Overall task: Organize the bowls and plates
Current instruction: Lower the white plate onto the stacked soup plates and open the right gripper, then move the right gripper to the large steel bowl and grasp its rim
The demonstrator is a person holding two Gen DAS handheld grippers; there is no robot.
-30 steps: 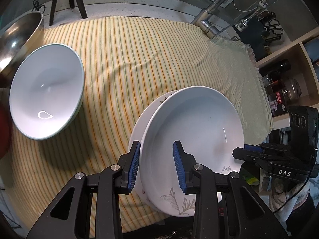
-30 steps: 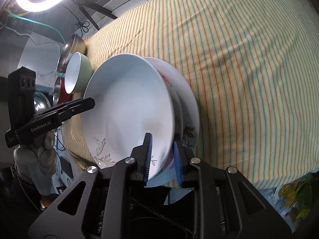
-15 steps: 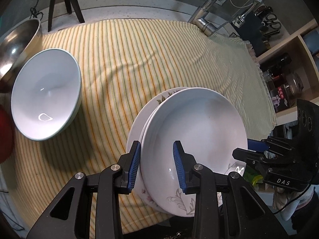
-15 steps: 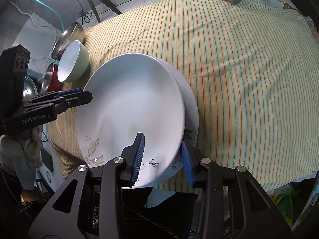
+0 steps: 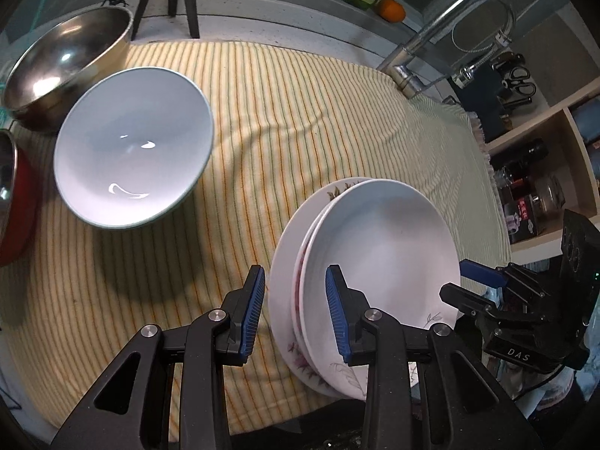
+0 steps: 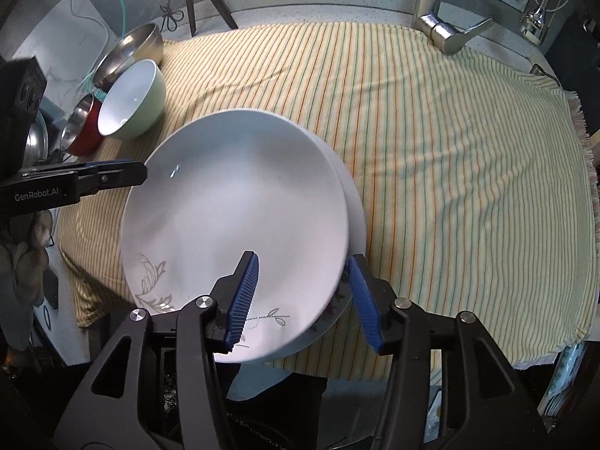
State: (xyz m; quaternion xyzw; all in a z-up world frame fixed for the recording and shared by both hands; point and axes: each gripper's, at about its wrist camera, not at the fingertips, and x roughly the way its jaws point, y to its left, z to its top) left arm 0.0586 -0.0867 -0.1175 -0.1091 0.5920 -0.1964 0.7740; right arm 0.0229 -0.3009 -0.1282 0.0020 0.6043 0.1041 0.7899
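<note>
Now I am stacking the plates (image 6: 232,202) at the near edge of the cloth-covered desk (image 6: 450,142). My right tool (image 6: 303,296) has just been opening and no longer presses the rim. My left tool (image 5: 296,311) straddles the stack's edge; whether it pinches, I cannot tell. Next I must release and withdraw gently, because the stack overhangs. The pale bowl (image 5: 131,157) waits beside the steel bowl (image 5: 67,63).

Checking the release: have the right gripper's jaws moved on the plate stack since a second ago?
Yes. The right gripper has just been opening; its fingers now stand clear of the plate stack resting on the striped cloth.
</note>
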